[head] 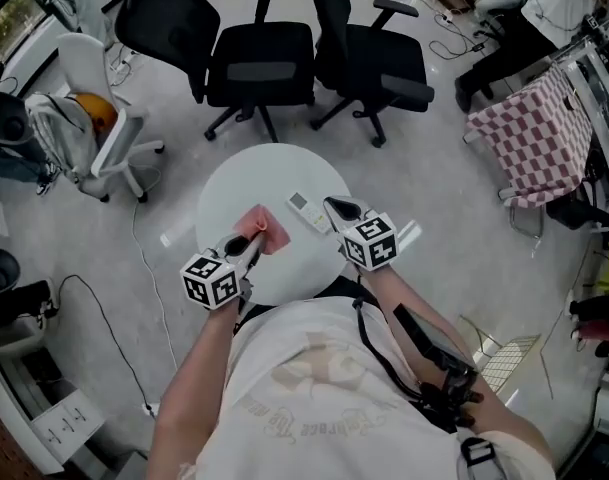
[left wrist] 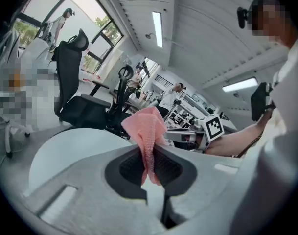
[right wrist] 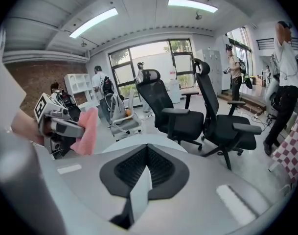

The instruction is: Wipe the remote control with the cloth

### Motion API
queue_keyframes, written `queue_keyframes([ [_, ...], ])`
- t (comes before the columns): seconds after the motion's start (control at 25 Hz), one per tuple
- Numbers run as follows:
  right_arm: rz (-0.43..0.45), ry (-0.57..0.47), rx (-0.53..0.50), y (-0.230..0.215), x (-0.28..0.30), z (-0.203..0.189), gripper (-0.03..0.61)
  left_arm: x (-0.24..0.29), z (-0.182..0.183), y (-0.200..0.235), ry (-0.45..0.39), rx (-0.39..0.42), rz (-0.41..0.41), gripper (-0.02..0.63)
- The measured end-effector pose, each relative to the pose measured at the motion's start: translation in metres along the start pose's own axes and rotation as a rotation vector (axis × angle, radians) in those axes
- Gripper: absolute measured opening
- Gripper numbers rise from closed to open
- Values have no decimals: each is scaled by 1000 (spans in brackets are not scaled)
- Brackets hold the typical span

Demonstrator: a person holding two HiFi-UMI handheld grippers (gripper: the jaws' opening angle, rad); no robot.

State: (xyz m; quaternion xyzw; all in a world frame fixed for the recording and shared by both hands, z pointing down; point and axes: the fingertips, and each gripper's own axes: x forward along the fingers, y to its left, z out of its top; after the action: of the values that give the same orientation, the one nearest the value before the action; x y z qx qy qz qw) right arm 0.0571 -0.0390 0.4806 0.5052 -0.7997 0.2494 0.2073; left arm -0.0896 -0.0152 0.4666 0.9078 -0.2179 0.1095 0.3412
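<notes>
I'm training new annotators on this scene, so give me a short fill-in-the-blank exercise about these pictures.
The left gripper is shut on the ___ cloth.
The right gripper is shut and holds ___.
The remote control lies on the round ___ table.
Missing words: pink; nothing; white.

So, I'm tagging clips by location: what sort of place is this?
Probably an office or lab workspace: black office chairs, a round white table and strip ceiling lights.
</notes>
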Motion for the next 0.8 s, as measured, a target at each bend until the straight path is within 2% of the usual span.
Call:
queue_keyframes([
  [0.2, 38, -78, -14, 22, -21, 0, 8, -5, -5, -3, -2, 40, -17, 18],
  [0.48, 15, -142, 3, 33, -44, 14, 7, -14, -1, -13, 18, 66, -60, 18],
  [0.8, -5, -165, -15, 43, -51, 7, 8, -21, -9, -19, 4, 93, -88, 18],
])
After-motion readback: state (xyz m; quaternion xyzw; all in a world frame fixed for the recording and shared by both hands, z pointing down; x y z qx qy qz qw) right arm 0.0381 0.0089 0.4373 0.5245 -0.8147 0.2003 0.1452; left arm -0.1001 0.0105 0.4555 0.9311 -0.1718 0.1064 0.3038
